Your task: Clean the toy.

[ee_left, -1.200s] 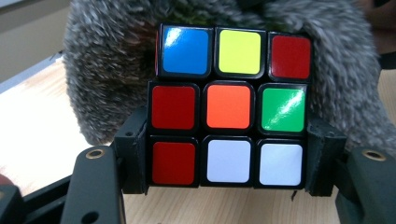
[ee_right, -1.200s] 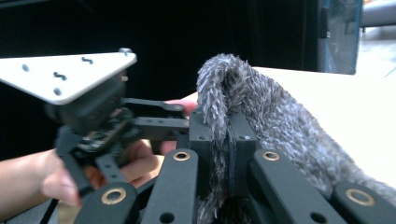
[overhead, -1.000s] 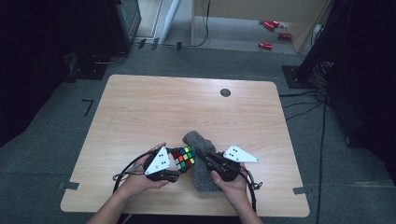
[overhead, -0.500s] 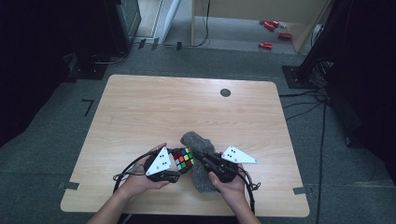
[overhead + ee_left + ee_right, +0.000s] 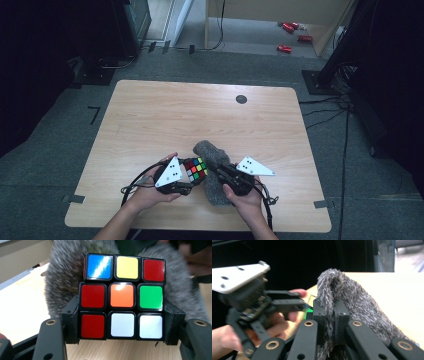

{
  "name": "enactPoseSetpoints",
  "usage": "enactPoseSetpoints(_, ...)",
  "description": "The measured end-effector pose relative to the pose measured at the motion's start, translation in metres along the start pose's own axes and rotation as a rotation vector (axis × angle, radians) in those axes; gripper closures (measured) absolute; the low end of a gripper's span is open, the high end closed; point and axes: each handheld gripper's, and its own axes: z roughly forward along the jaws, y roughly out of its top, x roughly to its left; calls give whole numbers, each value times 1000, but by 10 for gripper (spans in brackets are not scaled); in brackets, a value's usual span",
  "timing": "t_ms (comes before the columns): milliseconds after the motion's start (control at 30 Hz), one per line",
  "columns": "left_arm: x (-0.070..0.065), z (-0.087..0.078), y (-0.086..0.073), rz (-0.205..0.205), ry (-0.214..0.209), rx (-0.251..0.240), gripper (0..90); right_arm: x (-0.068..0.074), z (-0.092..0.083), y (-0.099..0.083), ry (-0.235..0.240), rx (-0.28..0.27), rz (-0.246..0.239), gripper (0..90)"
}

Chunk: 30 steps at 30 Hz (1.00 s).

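We see left gripper (image 5: 192, 176) clamped tight on colour cube (image 5: 122, 296), near table edge (image 5: 150, 227). Right gripper (image 5: 334, 315) pinches grey fuzzy cloth (image 5: 359, 302), touching cube's right. Cloth maybe thinly held; hard wipe, we fear, pulls cloth loose or twists cube out.

Dim room, table (image 5: 150, 120) lit from overhead, glare on cube (image 5: 121, 295) stickers, blurred grey cloth (image 5: 62, 277) edges.

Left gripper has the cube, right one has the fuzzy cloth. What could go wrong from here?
The left gripper clamps only the bottom row of the scrambled, glossy puzzle cube, so rubbing could twist or tip it loose. The right gripper pinches just a fold of the grey fuzzy cloth; it may slip free or snag on the cube's edges.
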Motion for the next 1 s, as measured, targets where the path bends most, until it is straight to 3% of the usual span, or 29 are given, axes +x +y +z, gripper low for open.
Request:
enactPoseSetpoints(67, 0, 1, -1, -2, -2, 5, 351, -1, -1, -1, -2, 5, 12, 844)
enactPoseSetpoints(167, -1, 4, 0, 2, 9, 26, 351, 7, 0, 2, 18, -1, -17, 843)
enactPoseSetpoints(333, -4, 7, 0, 12, 24, 50, 351, 27, 3, 6, 10, 3, -114, 842)
enactPoseSetpoints(400, -4, 8, 0, 15, 33, 67, 351, 30, 4, 5, 6, 10, -132, 841)
enactPoseSetpoints(700, -13, 16, 6, 74, 114, 162, 351, 43, 19, -5, -35, 122, -197, 842)
enactPoseSetpoints(867, -14, 18, 5, 72, 115, 183, 351, 43, 25, -8, -49, 163, -146, 846)
enactPoseSetpoints(1000, -13, 18, 4, 53, 91, 177, 351, 43, 26, -8, -41, 187, -146, 849)
